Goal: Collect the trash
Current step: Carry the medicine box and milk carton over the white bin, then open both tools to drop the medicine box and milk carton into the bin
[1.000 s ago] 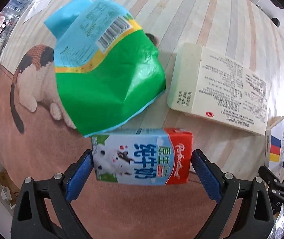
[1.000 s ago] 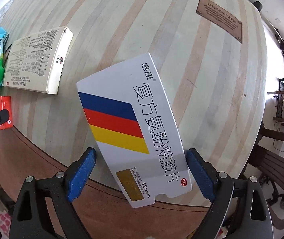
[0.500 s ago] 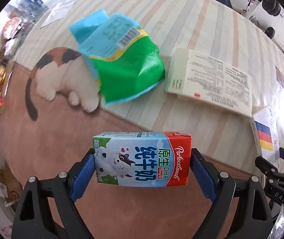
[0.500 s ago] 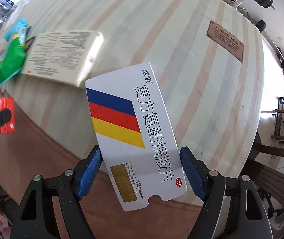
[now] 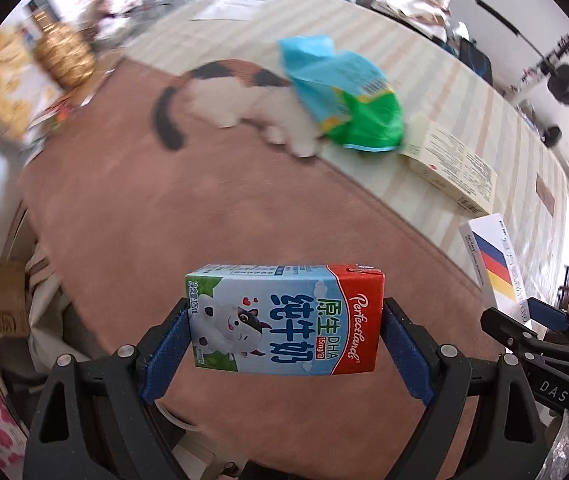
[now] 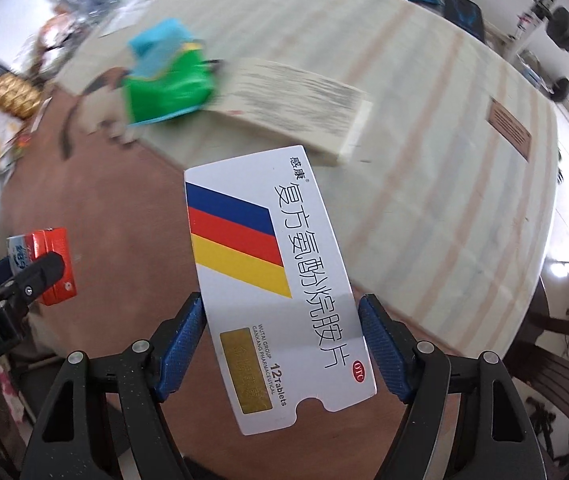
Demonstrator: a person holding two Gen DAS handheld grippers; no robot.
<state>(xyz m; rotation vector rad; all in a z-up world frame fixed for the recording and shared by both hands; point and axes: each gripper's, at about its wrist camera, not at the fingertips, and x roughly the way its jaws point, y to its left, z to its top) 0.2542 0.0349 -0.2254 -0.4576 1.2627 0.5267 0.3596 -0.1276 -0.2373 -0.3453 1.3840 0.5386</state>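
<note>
Striped cloth covers the bench [image 6: 424, 128], where a green bag [image 5: 348, 108] and a cream box [image 5: 452, 164] wait. My left hand-held gripper [image 5: 284, 340] pinches the milk carton [image 5: 284, 320]; my right hand-held gripper [image 6: 284, 352] clamps the pill box [image 6: 272, 280] by its lower end. That long overhang could pivot and slip; 2 loads may collide.

a: surface?
b: striped cloth [image 5: 424, 92] over the table, brown border [image 5: 188, 208] at its edge, cat picture [image 5: 236, 92] printed across both.
a: surroundings?
b: brown label patch [image 6: 510, 128] on the cloth; dark wooden chair [image 6: 564, 344] beside the table; gold-wrapped items [image 5: 64, 54], blurred.
</note>
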